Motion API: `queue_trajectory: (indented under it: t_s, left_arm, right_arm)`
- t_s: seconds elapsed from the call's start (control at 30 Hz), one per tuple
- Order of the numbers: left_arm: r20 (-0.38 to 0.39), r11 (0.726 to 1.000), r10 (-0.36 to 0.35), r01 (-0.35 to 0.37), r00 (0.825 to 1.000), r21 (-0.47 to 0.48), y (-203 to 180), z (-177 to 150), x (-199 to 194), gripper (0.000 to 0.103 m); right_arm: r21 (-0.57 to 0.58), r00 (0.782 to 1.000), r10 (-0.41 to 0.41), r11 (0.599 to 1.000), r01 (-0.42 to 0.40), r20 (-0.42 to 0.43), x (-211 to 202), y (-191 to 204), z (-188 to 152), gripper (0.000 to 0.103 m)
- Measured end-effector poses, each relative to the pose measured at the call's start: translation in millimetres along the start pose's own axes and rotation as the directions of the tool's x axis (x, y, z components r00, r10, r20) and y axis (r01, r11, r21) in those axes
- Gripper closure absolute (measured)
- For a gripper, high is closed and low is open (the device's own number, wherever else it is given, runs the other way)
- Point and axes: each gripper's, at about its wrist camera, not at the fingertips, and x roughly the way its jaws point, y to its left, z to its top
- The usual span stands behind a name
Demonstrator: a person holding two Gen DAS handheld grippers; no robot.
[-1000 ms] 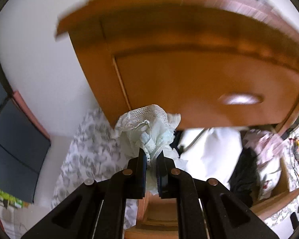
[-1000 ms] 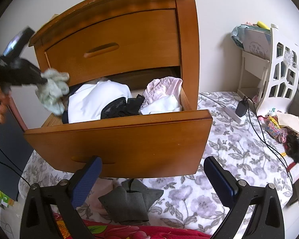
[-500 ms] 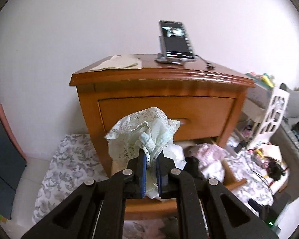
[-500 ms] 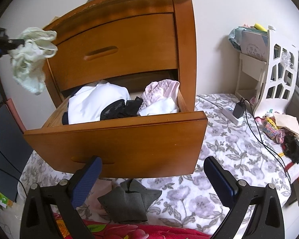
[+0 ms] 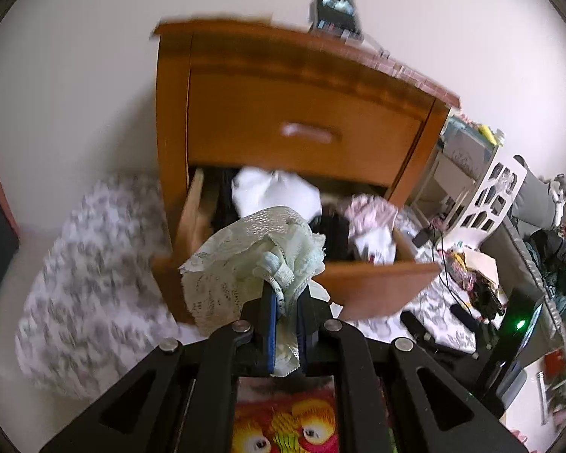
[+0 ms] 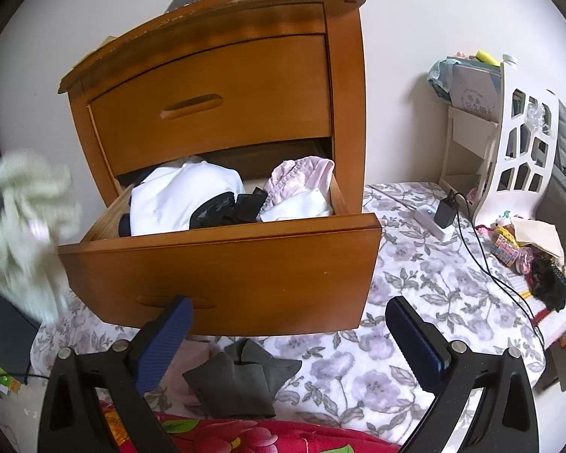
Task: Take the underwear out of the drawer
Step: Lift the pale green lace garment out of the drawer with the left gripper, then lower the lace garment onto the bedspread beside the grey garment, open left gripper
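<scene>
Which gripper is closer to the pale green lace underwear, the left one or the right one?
Left. The left gripper is shut on the pale green lace underwear, clear of the open drawer. The right gripper is open in front of that drawer, apart from the underwear.

The left gripper (image 5: 284, 315) has its jaws pinched nearly together, while the right gripper (image 6: 288, 334) stands spread wide.

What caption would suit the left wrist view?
Left gripper clamps pale green lace underwear in front of the open lower drawer.
</scene>
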Motion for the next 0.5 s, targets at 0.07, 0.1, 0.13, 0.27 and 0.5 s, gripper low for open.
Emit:
queue_trajectory:
  t_s: [0.07, 0.1, 0.13, 0.27, 0.5]
  left_arm:
    - [-0.048, 1.000, 0.001, -0.001, 0.999, 0.000, -1.0, -12.5, 10.7, 0.094]
    - [-0.070, 1.000, 0.000, 0.001, 0.998, 0.004, -2.4, -17.9, 16.5, 0.094]
    - [-0.084, 1.000, -0.004, 0.004, 0.996, 0.007, -3.2, -23.1, 19.7, 0.094]
    - [-0.155, 1.000, -0.006, 0.005, 0.988, -0.002, -5.6, -41.1, 48.3, 0.094]
    - [-0.262, 1.000, 0.022, -0.025, 0.965, -0.007, -8.4, -61.2, 100.8, 0.093]
  right_arm:
    - [-0.004, 1.000, -0.003, 1.000, 0.003, 0.002, -1.2, 0.5, -0.3, 0.000]
    - [-0.006, 1.000, -0.004, 1.000, 0.004, 0.004, -1.9, 0.7, -0.5, 0.000]
    - [-0.006, 1.000, -0.004, 1.000, 0.004, 0.007, -2.5, 0.7, -0.5, 0.000]
    - [0.000, 1.000, -0.005, 1.000, 0.005, 0.010, -3.9, -0.6, -0.5, 0.000]
    - [-0.002, 1.000, -0.003, 1.000, 0.004, 0.007, -3.3, -0.5, -1.1, 0.000]
